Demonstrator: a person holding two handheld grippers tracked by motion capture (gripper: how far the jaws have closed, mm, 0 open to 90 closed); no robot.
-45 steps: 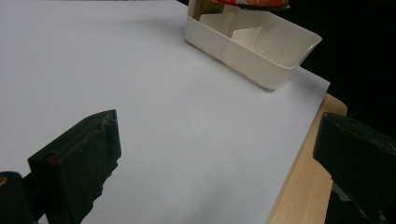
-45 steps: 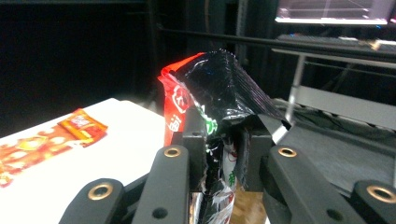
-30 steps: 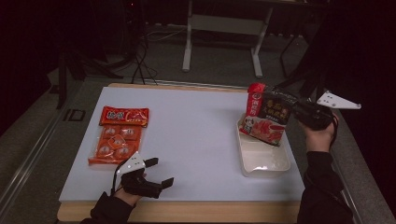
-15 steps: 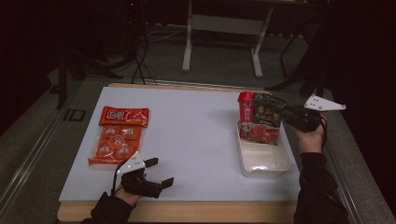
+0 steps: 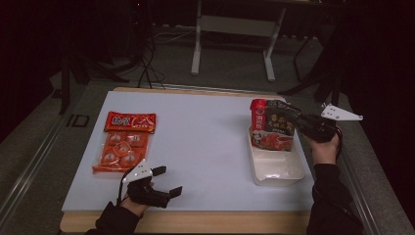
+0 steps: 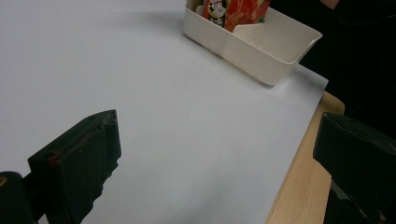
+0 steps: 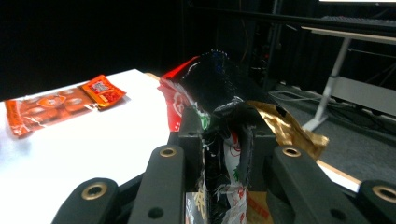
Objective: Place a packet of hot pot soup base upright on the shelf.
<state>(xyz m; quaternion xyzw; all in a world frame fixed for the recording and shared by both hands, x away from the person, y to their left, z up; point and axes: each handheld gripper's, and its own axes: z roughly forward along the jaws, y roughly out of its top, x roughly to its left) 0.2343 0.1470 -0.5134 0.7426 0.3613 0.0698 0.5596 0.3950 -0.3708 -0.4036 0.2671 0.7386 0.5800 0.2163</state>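
right gripper [image 5: 301, 125]: clamped on sauce packet [image 5: 272, 131] edge over cream tray [image 5: 277, 171] | left gripper [image 5: 165, 182]: released, idle, table's near edge | packet: light, floppy, crinkly film; hold top seam

High overview; 2 close tongs-mounted views, shared tray [image 5: 274, 174].

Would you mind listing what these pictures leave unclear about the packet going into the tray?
- Packet bottom edge: in the high view it stands in the white tray, and its own face hides whether it touches the floor.
- Packet print: too small in the high view, crumpled between the right gripper pads in its own view.
- Tray's far end: cut off in the left gripper view.
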